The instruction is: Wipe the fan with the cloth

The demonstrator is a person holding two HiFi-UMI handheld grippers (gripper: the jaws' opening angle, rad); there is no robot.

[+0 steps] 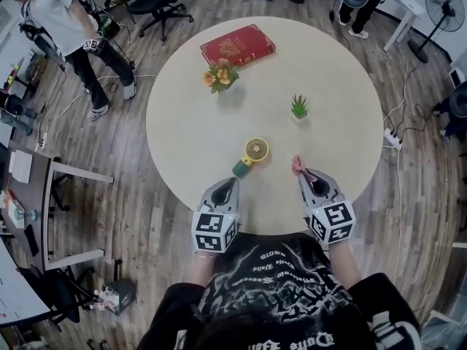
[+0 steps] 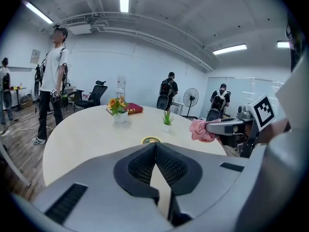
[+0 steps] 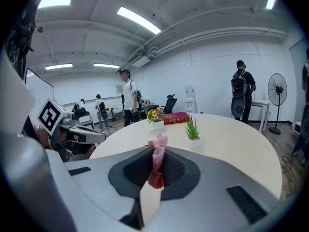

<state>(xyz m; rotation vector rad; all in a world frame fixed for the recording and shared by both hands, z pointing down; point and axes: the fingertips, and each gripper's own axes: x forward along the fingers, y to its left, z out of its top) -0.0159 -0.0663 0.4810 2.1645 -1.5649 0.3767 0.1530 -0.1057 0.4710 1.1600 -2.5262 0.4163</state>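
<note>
**Claw state.** The left claw (image 1: 231, 183) is pressed together with nothing between its jaws; the left gripper view shows the pads meeting over bare tabletop (image 1: 328, 64). The right claw (image 1: 306, 174) is pinching the cloth (image 1: 297, 166), a pink bunch standing up out of the jaw tips in the right gripper view.

**Task item.** The fan (image 1: 252, 154) is a small handheld unit with a yellow head and a green handle. It sits near the tabletop's 6 o'clock edge, in front of the person. It appears to lie flat with its head facing up, though the head view is too steep to confirm this. The left claw is at the fan's 7 o'clock and the right claw at its 4 o'clock. Both are near it, and neither touches it. Wiping is judged not yet begun.

**Other items.** A flower pot (image 1: 220, 76) stands at the fan's 11 o'clock and a small green plant (image 1: 299, 109) at its 2 o'clock. A red book (image 1: 237, 44) lies towards the far edge at 12 o'clock. All are well apart from the work.

**Risks.**
- The fan looks light and nothing restrains it. A one-sided wipe from the right claw could skid it leftward or off the near edge.
- The left claw cannot steady the handle until its jaws spread.
- Only a little cloth projects past the jaws, so hard jaw tips may strike the grille.
- Drag on the grille could pull the cloth out of the pinch.
</note>
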